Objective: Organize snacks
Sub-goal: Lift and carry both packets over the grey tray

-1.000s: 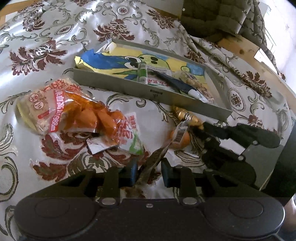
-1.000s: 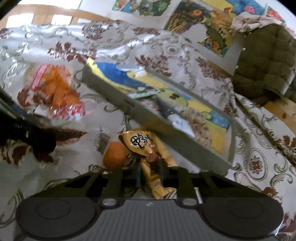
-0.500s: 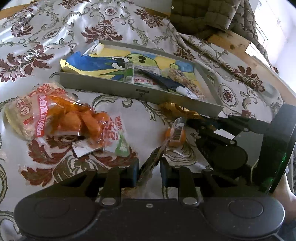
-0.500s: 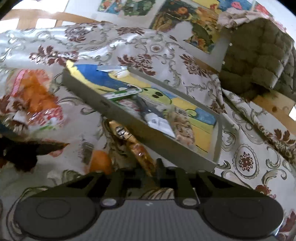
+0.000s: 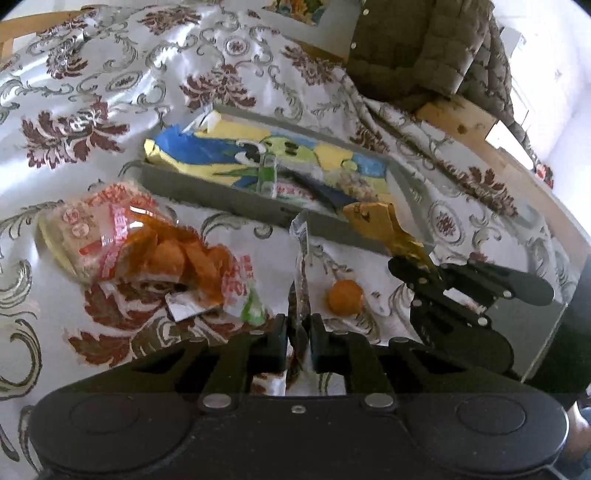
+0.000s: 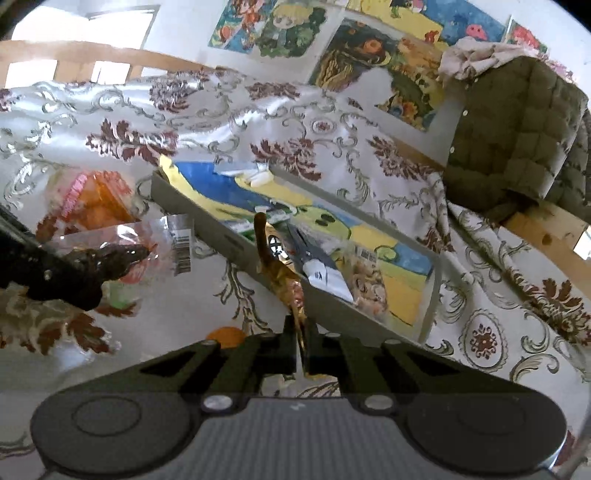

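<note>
1. Left gripper (image 5: 298,334): clenched on thin clear crinkly wrapper (image 5: 301,258), lifted off cloth; may slide free.
2. Right gripper (image 6: 302,341): clamped on gold foil snack packet (image 6: 275,258) by one end, hanging at the shallow grey cardboard tray (image 6: 236,243)'s near wall; could snag.
3. Small round orange fruit (image 5: 345,297): loose, may roll.

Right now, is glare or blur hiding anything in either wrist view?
Left wrist: sunlight whitens the tablecloth upper left; the gray tray contents look slightly smeared. Right wrist: the clear wrapper glints and the window is blown out; fisheye bends both edges.
</note>
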`<state>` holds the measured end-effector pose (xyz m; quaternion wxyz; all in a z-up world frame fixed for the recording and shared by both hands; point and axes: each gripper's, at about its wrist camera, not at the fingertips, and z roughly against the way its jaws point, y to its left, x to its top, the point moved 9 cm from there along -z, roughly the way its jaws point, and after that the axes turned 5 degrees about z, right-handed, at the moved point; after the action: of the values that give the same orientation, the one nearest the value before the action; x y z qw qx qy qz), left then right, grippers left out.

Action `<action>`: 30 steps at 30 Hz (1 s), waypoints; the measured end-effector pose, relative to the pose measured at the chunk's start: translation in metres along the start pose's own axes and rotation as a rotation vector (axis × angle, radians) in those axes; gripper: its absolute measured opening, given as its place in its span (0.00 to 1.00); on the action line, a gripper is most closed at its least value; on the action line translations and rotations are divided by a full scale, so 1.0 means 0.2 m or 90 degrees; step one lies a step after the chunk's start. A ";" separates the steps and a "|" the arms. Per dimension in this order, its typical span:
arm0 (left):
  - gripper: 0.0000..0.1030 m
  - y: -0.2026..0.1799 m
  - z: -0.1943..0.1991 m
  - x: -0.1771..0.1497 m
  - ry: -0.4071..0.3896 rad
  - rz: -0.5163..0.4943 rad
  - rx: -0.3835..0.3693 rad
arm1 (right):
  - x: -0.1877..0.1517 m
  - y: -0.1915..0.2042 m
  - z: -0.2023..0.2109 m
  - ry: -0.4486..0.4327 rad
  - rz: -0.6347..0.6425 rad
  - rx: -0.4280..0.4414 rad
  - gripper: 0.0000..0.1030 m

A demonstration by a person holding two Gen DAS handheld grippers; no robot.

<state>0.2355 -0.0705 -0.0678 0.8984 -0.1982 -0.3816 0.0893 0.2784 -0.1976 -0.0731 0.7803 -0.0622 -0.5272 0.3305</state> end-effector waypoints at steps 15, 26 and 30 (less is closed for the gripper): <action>0.12 -0.12 -0.13 0.46 -0.081 -0.068 0.018 | 0.11 -0.20 -0.10 -0.073 -0.120 -0.044 0.04; 0.12 -0.22 -0.46 0.65 -0.075 -0.108 0.055 | 0.06 -0.41 -0.32 -0.044 -0.168 -0.081 0.04; 0.12 -0.24 -0.57 0.65 -0.064 -0.111 0.057 | 0.03 -0.46 -0.36 -0.026 -0.190 -0.087 0.04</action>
<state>0.4078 -0.1058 -0.0356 0.8904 -0.1191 -0.4376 0.0375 0.3822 -0.2472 -0.0591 0.8037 -0.0293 -0.5678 0.1755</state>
